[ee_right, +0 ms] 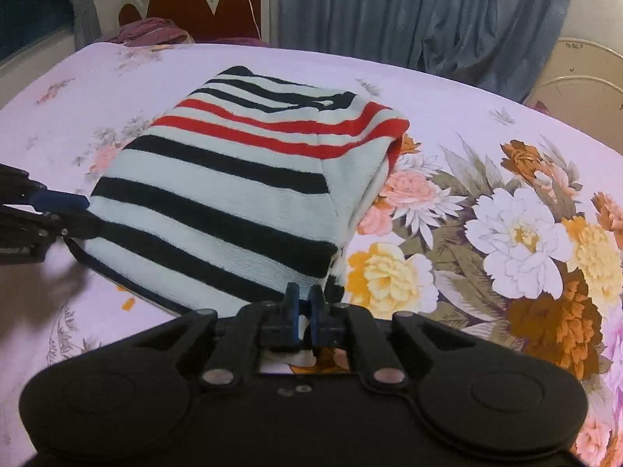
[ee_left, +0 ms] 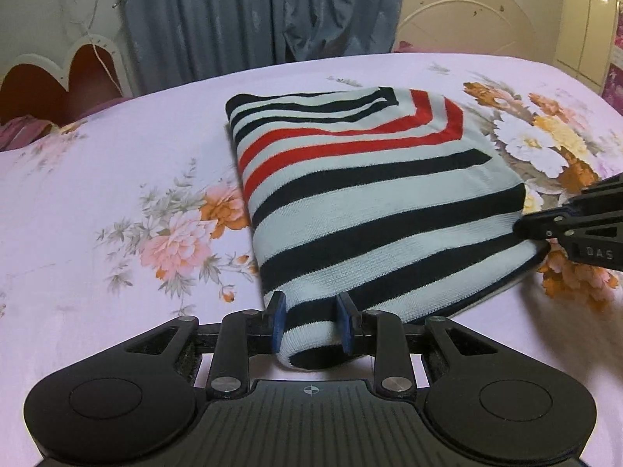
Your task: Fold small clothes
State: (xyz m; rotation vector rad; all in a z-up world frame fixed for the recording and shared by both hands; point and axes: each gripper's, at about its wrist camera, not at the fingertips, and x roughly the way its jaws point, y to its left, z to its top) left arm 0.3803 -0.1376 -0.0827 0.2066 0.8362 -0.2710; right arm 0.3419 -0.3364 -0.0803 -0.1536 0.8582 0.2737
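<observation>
A folded striped garment, white with black and red stripes, lies on the floral bedsheet. My left gripper is shut on the garment's near left corner, with fabric bunched between its blue pads. My right gripper is shut on the garment's near right corner, its jaws almost together on a thin edge. Each gripper shows in the other's view: the right one at the right edge, the left one at the left edge.
The pink sheet with large flower prints covers the bed. Blue curtains hang behind it. A heart-shaped headboard and a purple cloth are at the far end. A white round panel stands at the back right.
</observation>
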